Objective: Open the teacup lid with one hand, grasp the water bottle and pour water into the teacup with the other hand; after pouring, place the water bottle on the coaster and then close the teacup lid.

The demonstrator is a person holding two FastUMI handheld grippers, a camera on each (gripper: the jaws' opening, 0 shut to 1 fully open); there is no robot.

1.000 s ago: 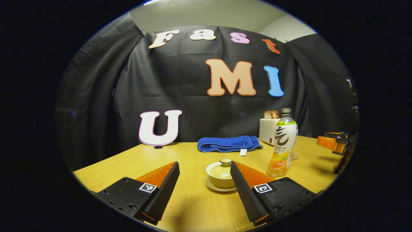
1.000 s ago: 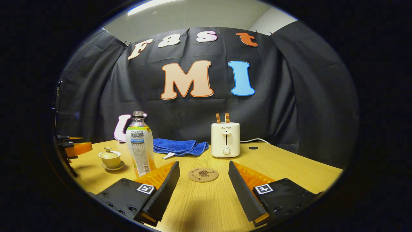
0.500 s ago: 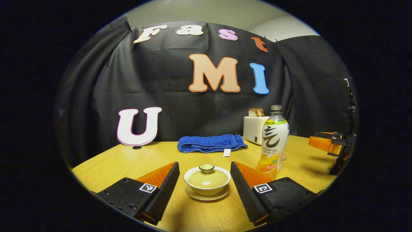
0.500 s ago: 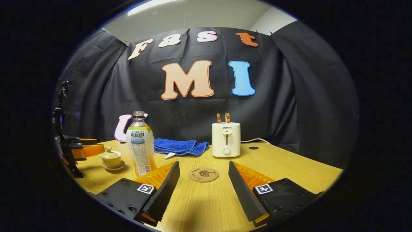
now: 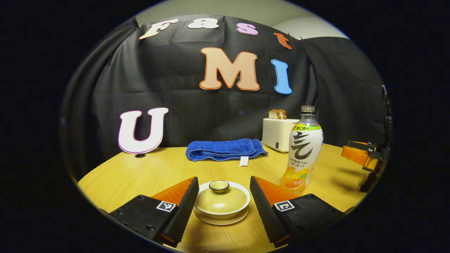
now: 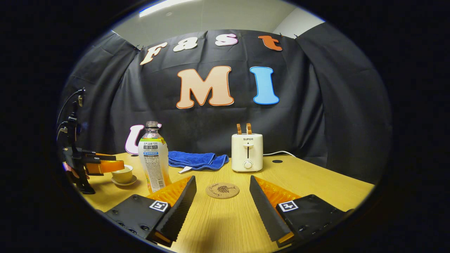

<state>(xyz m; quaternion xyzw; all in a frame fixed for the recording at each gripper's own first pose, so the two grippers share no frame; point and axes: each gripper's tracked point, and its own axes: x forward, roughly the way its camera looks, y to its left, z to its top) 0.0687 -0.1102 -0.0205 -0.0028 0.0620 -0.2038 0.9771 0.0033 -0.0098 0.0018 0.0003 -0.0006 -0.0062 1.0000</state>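
Tongs first: the left tongs [image 5: 221, 203] stand wide open with the teacup [image 5: 222, 203] between their 2 fingers, neither finger touching it; they hold nothing. The right tongs [image 6: 222, 207] are likewise wide open and empty, hanging low over the desk [image 6: 316, 186] with the coaster [image 6: 222, 190] just ahead at 12 o'clock.

In the left gripper view the lid [image 5: 220, 196] sits on the cup, its small knob [image 5: 218, 186] at 12 o'clock from the tongs' gap, and a saucer [image 5: 220, 219] lies beneath. The step in hand looks like step 1, the reach for the lid, with pouring not yet begun. The next move probably calls for raising the fingers to knob height and narrowing them on the knob, since at their present level they would likely meet the cup's rim instead.

The water bottle [image 5: 302, 151] stands upright and uncapped at 2 o'clock from the cup, near it but apart. In the right gripper view the bottle stands at 10 o'clock from the right tongs, so a leftward swing is needed to grasp it.

Room is fair: the blue towel [image 5: 225, 149] and toaster [image 6: 247, 152] lie well back towards the wall. The desk's near edge curves close beneath both tongs. The tight spot is between cup and bottle, where both tongs must work side by side.
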